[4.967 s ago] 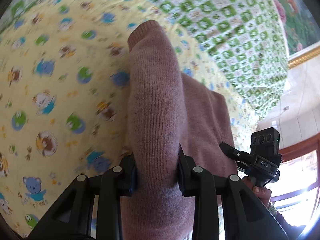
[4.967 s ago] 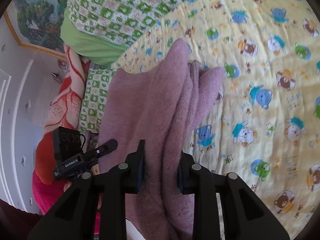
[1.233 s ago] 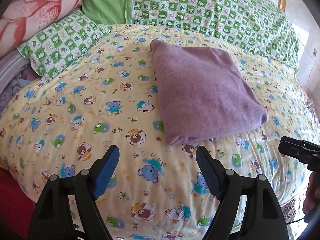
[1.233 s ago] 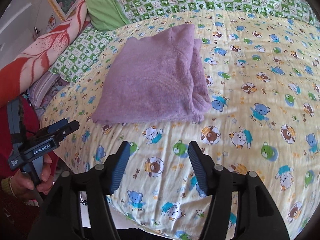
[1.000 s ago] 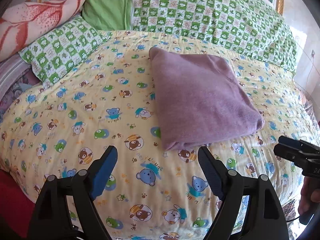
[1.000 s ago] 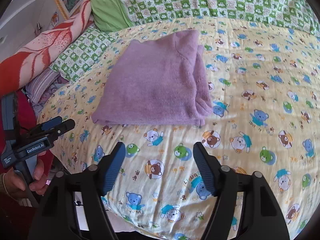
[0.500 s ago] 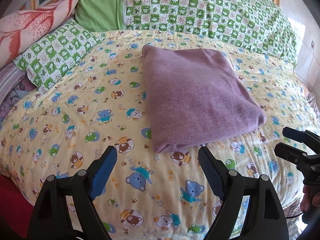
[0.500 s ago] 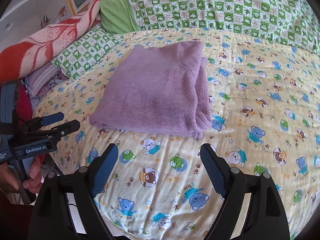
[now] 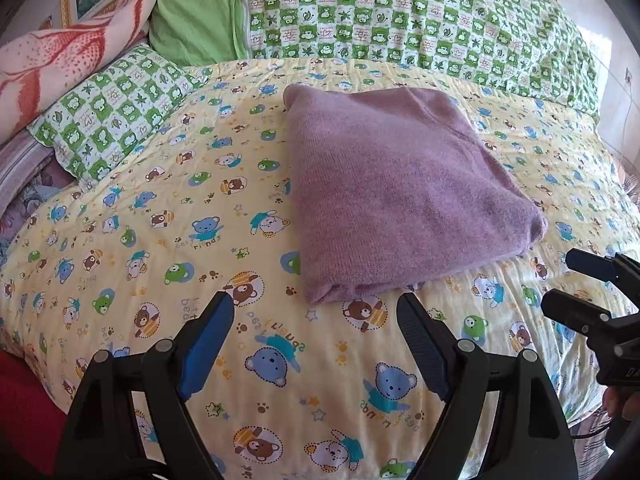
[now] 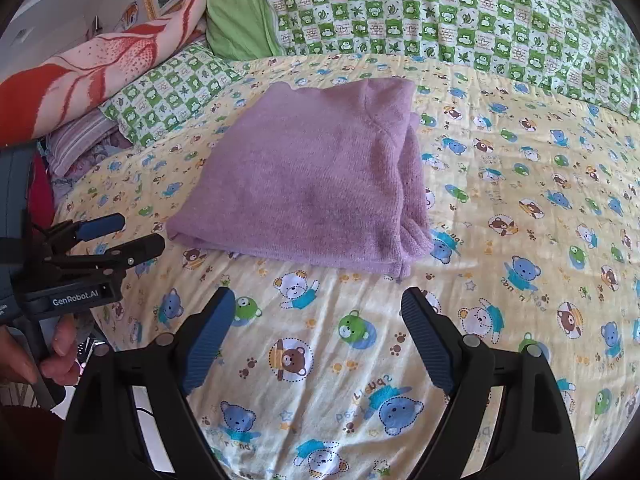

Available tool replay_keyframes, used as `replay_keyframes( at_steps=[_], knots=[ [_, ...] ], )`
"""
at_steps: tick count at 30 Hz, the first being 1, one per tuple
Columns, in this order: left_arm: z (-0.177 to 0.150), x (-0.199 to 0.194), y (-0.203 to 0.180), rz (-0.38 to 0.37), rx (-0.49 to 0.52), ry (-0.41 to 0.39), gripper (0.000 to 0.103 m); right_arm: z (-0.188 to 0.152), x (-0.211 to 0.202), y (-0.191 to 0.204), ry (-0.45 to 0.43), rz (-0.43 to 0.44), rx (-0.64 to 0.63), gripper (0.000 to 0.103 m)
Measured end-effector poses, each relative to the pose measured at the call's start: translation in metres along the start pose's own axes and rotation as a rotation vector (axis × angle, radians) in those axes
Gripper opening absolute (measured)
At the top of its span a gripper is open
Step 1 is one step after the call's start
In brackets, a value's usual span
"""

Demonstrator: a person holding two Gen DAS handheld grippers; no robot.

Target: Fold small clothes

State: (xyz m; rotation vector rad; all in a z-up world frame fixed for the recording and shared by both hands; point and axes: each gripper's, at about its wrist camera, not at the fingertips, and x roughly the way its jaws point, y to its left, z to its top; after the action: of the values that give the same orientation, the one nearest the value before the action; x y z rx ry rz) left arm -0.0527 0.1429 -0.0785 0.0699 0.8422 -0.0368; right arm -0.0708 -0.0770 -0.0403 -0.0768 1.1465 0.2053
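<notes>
Left wrist view shows you have let go: your left claw (image 9: 316, 328) and right claw (image 10: 318, 324) stand wide apart, empty, while the folded purple knitted sweater (image 9: 396, 196) rests mid-bed, toward the pillow edge; this fold looks finished.

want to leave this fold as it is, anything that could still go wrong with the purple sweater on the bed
1. The purple sweater shows loose stacked layers along one side edge; on the soft quilt these might slump or splay.
2. It lies skewed to the quilt's edge, so the bundle may count as untidy.
3. Both the left hand-held gripper and the right hand-held gripper are open, close to the near hem; a forward nudge could snag it.
</notes>
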Motion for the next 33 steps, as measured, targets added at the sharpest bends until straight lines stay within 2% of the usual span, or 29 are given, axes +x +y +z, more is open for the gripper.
replay_keyframes(
  at_steps=[13,33],
  knots=[
    [-0.001,0.003,-0.002,0.017,-0.004,0.011,0.084,-0.001,0.011,0.001,0.027,0.001,-0.002,0.085],
    [0.002,0.0,-0.009,0.018,-0.007,-0.003,0.084,0.008,0.009,-0.002,0.005,0.004,-0.008,0.085]
  ],
)
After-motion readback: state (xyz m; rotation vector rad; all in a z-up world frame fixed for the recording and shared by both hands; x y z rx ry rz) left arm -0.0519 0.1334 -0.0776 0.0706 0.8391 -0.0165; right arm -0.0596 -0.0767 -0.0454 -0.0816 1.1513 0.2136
